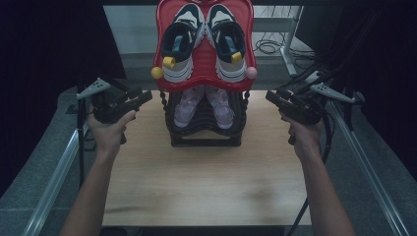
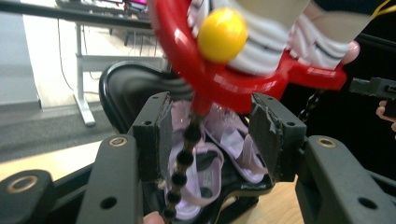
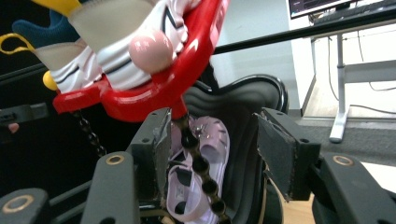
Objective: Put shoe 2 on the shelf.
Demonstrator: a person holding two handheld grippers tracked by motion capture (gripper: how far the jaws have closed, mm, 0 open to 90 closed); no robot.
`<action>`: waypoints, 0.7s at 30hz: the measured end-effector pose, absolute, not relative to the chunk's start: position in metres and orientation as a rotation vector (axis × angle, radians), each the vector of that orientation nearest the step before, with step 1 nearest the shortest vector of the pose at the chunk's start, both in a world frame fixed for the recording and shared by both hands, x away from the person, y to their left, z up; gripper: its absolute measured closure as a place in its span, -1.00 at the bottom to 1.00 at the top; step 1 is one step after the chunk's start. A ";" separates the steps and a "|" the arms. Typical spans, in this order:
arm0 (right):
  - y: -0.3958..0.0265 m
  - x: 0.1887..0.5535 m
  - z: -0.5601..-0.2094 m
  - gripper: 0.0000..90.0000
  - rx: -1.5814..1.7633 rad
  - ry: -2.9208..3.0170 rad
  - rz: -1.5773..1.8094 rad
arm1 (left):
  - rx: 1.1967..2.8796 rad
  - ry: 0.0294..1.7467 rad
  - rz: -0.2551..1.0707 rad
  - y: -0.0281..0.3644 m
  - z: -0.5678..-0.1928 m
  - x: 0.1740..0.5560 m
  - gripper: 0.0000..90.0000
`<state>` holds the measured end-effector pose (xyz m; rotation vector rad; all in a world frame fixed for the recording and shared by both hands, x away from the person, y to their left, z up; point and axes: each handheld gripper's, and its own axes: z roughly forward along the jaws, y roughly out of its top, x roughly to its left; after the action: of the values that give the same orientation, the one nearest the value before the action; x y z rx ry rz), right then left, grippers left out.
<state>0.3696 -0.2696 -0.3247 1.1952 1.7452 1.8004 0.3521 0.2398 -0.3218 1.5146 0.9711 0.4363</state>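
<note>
Approach step. The two-tier shoe rack (image 1: pixel 204 125) stands at 12 o'clock on the table (image 1: pixel 206 187). Left gripper (image 1: pixel 140 100) at 9 o'clock of it and right gripper (image 1: pixel 274 97) at 3 o'clock both stand wide open, holding nothing. Each lines up on a black beaded post (image 2: pixel 183 158) under the red upper tray (image 1: pixel 204 82). Next move, by judgement: advance both grippers evenly, then close on the posts.

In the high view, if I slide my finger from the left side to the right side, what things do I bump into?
Left black gripper → yellow ball on the red shoe rack's corner → pale purple sandals on the black lower shelf → pink ball on the rack's other corner → right black gripper.
</note>
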 end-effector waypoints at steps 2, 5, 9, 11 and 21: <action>-0.269 0.369 -0.331 0.01 1.207 1.749 1.807 | 1.521 0.980 0.426 0.240 -0.329 0.352 0.11; -0.268 0.368 -0.341 0.01 1.214 1.759 1.809 | 1.525 0.994 0.415 0.241 -0.340 0.352 0.11; -0.266 0.366 -0.355 0.02 1.218 1.779 1.800 | 1.529 1.015 0.403 0.243 -0.355 0.347 0.11; -0.264 0.364 -0.362 0.02 1.223 1.795 1.789 | 1.538 1.018 0.403 0.242 -0.363 0.343 0.11; -0.258 0.354 -0.406 0.02 1.259 1.860 1.754 | 1.592 1.055 0.349 0.241 -0.406 0.329 0.11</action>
<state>0.3538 -0.2585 -0.4064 1.2593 1.8605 1.7541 0.3290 0.2408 -0.4057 1.5918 1.0551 0.3490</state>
